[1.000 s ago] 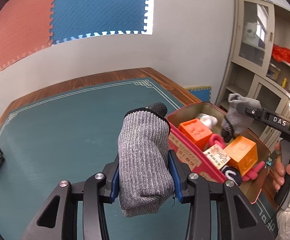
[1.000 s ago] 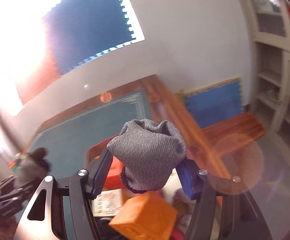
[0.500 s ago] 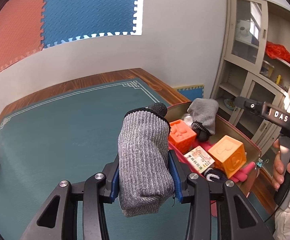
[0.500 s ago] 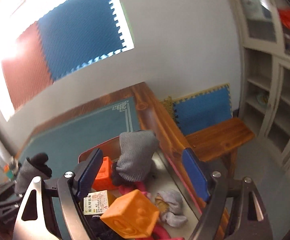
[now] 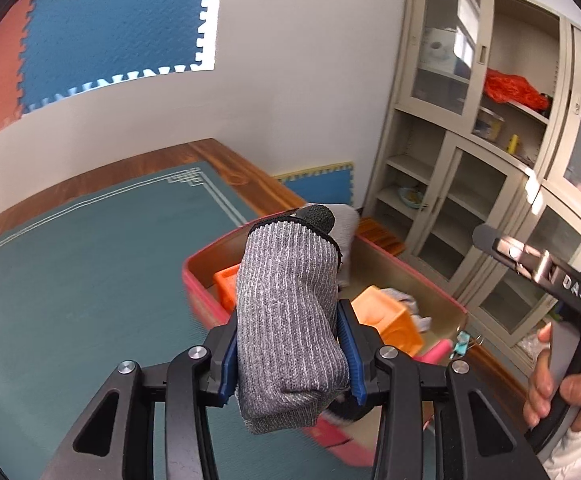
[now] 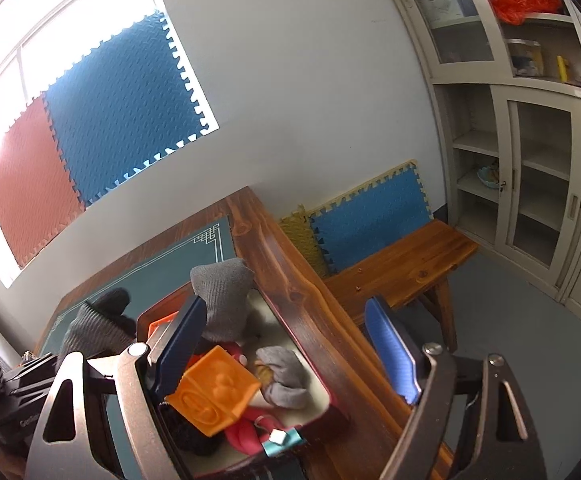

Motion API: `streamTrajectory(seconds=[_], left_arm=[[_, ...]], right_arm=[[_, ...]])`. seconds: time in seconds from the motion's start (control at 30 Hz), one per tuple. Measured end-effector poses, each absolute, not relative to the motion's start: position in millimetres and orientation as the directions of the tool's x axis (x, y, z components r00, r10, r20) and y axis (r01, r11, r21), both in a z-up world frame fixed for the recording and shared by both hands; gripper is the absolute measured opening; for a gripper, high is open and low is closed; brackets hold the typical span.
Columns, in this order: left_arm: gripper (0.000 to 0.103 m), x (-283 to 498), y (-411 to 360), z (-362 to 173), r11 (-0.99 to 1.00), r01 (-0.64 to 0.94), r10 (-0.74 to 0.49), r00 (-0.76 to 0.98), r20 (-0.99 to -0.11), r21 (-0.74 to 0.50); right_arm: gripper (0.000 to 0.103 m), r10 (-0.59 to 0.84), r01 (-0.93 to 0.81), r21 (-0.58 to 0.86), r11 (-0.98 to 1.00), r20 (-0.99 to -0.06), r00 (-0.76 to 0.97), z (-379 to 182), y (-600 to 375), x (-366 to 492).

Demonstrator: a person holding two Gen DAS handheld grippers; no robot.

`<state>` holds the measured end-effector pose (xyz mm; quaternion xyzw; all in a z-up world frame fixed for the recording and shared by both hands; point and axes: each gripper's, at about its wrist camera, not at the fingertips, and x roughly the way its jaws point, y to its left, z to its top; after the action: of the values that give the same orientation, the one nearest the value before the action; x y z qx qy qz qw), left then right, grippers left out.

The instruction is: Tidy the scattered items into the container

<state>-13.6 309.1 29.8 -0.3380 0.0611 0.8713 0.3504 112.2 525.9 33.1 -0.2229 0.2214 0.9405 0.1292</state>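
My left gripper (image 5: 288,350) is shut on a grey ribbed sock (image 5: 290,320) with a black toe, held just left of and above the red container (image 5: 200,292). The container (image 6: 332,402) holds orange cubes (image 6: 212,394), a second grey sock (image 6: 222,300) standing at its far end, a crumpled grey cloth (image 6: 284,378) and a pink toy (image 6: 244,430). My right gripper (image 6: 290,346) is open and empty above the container. The left gripper with its sock (image 6: 90,328) shows at the left of the right wrist view.
The container sits on a teal mat (image 5: 70,280) at the wooden table's right edge (image 6: 290,276). A wooden bench (image 6: 406,272) and beige cabinets (image 5: 490,160) stand to the right. The right gripper's handle and the hand (image 5: 554,368) show in the left wrist view.
My right gripper opened and let its grey sock drop into the container, then pulled back. My left gripper moved right toward the container with its sock still held.
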Motion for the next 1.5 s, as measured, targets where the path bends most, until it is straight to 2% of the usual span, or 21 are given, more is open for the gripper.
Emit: streamTrajectory(seconds=[0.03, 0.07, 0.13, 0.17, 0.2, 0.53, 0.77, 0.83, 0.97, 1.23, 1.5], left_arm=[[0.044, -15.3, 312.7, 28.8, -0.747, -0.651, 0.572, -0.525, -0.631, -0.135], [0.049, -17.0, 316.2, 27.8, -0.746, -0.651, 0.574, -0.524, -0.629, -0.140], [0.066, -20.4, 323.4, 25.8, -0.745, -0.650, 0.580, -0.521, -0.626, -0.149], [0.080, -21.2, 323.2, 25.8, -0.745, -0.648, 0.586, -0.525, -0.618, -0.157], [0.082, -21.8, 322.0, 26.0, -0.745, -0.646, 0.593, -0.529, -0.607, -0.166], [0.082, -27.0, 297.6, 30.4, -0.793, -0.588, 0.550, -0.578, -0.602, -0.160], [0.082, -12.7, 284.0, 30.2, -0.808, -0.580, 0.511, -0.597, -0.618, -0.107], [0.084, -6.7, 282.2, 29.7, -0.809, -0.580, 0.502, -0.594, -0.629, -0.098], [0.102, 2.2, 274.9, 24.4, -0.831, -0.547, 0.467, -0.581, -0.667, -0.105], [0.102, 21.0, 265.0, 23.9, -0.860, -0.495, 0.434, -0.587, -0.684, -0.121], [0.102, 41.0, 268.1, 27.0, -0.860, -0.502, 0.423, -0.593, -0.685, -0.096]], right_arm=[[0.084, 0.144, -0.343, 0.360, -0.868, -0.478, -0.866, 32.0, 526.2, 113.7], [0.084, 0.143, -0.343, 0.361, -0.867, -0.480, -0.866, 30.9, 526.2, 114.7], [0.084, 0.140, -0.344, 0.362, -0.867, -0.484, -0.864, 28.8, 526.9, 116.2], [0.084, 0.139, -0.344, 0.362, -0.866, -0.486, -0.863, 27.7, 527.4, 116.8], [0.084, 0.138, -0.344, 0.364, -0.866, -0.488, -0.862, 26.7, 527.8, 117.9], [0.084, 0.112, -0.322, 0.380, -0.867, -0.482, -0.869, 23.3, 518.3, 119.2], [0.084, 0.037, -0.249, 0.329, -0.911, -0.536, -0.843, 24.4, 496.9, 127.4], [0.085, 0.016, -0.226, 0.315, -0.922, -0.553, -0.833, 24.6, 490.7, 129.9], [0.085, -0.025, -0.178, 0.287, -0.941, -0.585, -0.810, 25.2, 478.2, 134.8], [0.085, -0.057, -0.089, 0.193, -0.977, -0.641, -0.765, 25.8, 445.0, 154.4], [0.085, -0.027, -0.089, 0.141, -0.986, -0.660, -0.751, 26.7, 425.4, 163.5]])
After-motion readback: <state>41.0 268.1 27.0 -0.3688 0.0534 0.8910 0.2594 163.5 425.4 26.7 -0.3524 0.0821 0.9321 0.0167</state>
